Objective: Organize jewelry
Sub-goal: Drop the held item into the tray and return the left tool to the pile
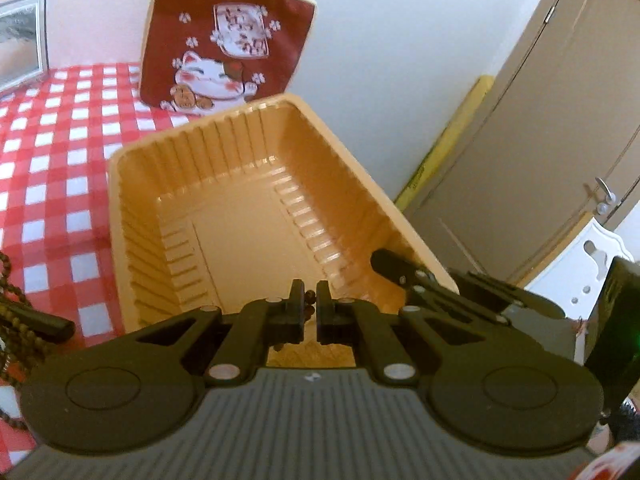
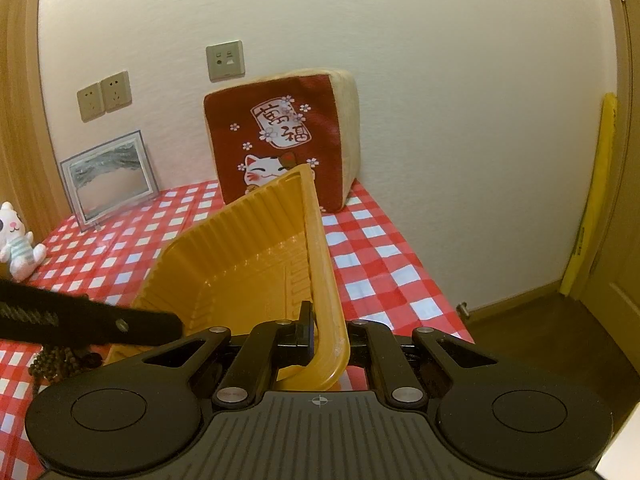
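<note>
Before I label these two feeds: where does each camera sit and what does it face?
Left wrist: on the left gripper, facing into the orange tray; its fingers pinch dark beads.
Right wrist: on the right gripper, shut on the tray's rim, facing the wall.
Shared: tray, cat cushion, checked tablecloth.

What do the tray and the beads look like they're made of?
Tray: seems thin moulded plastic, orange-tan and glossy; its walls are ribbed, with bright glints. Beads: dark brown and matte, perhaps wood, though too blurred to be sure.
</note>
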`<state>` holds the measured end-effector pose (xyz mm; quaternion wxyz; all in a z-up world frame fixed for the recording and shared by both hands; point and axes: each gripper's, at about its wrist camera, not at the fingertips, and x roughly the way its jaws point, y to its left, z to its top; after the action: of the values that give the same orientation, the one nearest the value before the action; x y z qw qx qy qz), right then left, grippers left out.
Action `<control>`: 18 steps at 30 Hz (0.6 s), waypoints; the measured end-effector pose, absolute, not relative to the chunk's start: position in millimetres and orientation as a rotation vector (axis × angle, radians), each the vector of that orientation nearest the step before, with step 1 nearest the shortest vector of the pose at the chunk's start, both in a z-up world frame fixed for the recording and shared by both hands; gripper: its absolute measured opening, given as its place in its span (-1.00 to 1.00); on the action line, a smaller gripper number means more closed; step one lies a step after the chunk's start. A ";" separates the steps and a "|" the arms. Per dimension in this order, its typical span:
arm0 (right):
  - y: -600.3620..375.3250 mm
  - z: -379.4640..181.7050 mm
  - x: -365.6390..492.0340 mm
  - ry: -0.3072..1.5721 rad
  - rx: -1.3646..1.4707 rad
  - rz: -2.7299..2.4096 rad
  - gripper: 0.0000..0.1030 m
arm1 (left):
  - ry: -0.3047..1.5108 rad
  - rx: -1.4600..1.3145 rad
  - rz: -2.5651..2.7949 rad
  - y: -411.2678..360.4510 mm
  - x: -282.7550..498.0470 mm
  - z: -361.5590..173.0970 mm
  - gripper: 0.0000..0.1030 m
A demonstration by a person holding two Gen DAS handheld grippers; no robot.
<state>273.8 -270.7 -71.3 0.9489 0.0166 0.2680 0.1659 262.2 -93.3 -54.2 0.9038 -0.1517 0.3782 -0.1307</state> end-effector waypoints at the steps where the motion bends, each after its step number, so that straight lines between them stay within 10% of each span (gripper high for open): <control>1: -270.7 -71.5 274.0 0.546 0.034 0.337 -0.88 | 0.786 -0.322 -0.270 -92.9 261.6 -55.3 -0.89; 18: -270.1 -71.7 276.2 0.552 0.036 0.330 -0.88 | 0.742 -0.289 -0.035 -12.7 180.8 -50.1 -0.63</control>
<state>276.2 -270.1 -71.7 0.9485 0.0176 0.2714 0.1623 180.8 -12.7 -50.1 0.9217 -0.1405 0.3612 -0.0171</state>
